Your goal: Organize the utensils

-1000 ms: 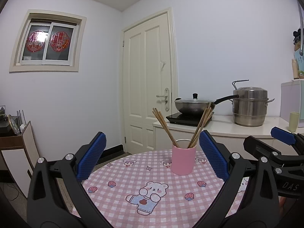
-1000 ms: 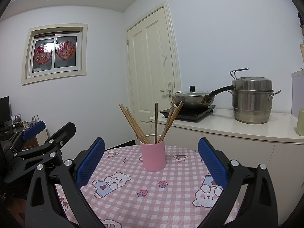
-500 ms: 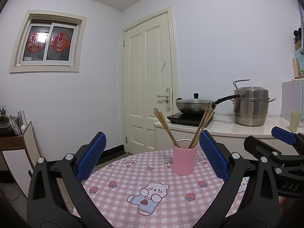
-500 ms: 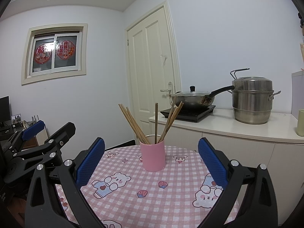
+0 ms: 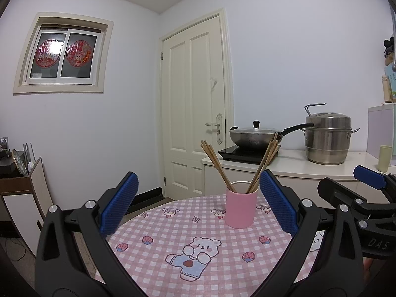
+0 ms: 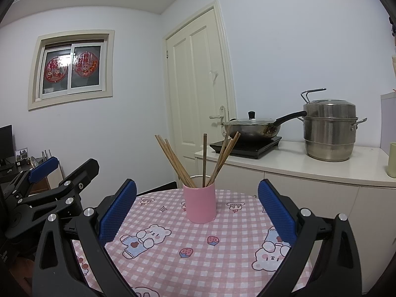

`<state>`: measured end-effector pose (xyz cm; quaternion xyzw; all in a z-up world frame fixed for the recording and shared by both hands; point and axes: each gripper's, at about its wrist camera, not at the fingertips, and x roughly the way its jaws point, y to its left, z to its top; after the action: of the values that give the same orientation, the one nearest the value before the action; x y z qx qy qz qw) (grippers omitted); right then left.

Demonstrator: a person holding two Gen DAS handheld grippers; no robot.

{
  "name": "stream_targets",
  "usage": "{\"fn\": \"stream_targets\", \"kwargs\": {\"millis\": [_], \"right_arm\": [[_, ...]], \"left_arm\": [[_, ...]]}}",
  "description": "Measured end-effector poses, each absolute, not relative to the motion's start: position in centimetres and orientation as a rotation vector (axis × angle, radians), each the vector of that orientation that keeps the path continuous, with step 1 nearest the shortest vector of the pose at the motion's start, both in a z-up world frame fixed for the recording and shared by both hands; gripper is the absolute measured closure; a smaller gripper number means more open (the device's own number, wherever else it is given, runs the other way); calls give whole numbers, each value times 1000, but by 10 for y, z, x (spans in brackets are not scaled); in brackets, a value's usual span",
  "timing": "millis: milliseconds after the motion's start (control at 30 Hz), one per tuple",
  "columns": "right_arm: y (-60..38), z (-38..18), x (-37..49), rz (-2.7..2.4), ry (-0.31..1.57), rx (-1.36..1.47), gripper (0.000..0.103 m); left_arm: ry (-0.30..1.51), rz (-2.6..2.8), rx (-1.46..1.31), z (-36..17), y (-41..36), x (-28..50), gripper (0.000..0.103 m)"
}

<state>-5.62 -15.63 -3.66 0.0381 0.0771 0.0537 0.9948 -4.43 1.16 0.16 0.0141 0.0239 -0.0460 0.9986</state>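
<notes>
A pink cup (image 5: pixel 239 209) (image 6: pixel 200 203) stands upright on a round table with a pink checked cloth (image 5: pixel 210 242) (image 6: pixel 198 247). Several wooden chopsticks (image 5: pixel 266 159) (image 6: pixel 173 160) lean out of the cup to both sides, and one stands nearly upright. My left gripper (image 5: pixel 198 205) is open and empty, held above the near part of the table, short of the cup. My right gripper (image 6: pixel 198 212) is open and empty too, facing the cup from the near side. Each gripper shows at the edge of the other's view.
Behind the table runs a white counter (image 6: pixel 297 163) with an induction hob, a lidded wok (image 6: pixel 252 128), a steel steamer pot (image 6: pixel 330 131) and a pale green cup (image 5: pixel 384 158). A cream door (image 5: pixel 195 113) lies beyond. A low cabinet (image 5: pixel 17 185) stands at the left.
The left wrist view has shifted very slightly, so the cup sits a touch further right and lower. The right gripper and the chopsticks have not moved.
</notes>
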Motion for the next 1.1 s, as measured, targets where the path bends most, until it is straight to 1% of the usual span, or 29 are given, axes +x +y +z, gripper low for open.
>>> {"fn": "stream_targets", "kwargs": {"millis": [833, 1100], "right_arm": [[-157, -42, -50, 111, 184, 84, 8], [-157, -48, -42, 127, 213, 89, 8]], "left_arm": [[84, -86, 29, -4, 12, -38, 6], [124, -72, 29, -9, 13, -30, 6]]}}
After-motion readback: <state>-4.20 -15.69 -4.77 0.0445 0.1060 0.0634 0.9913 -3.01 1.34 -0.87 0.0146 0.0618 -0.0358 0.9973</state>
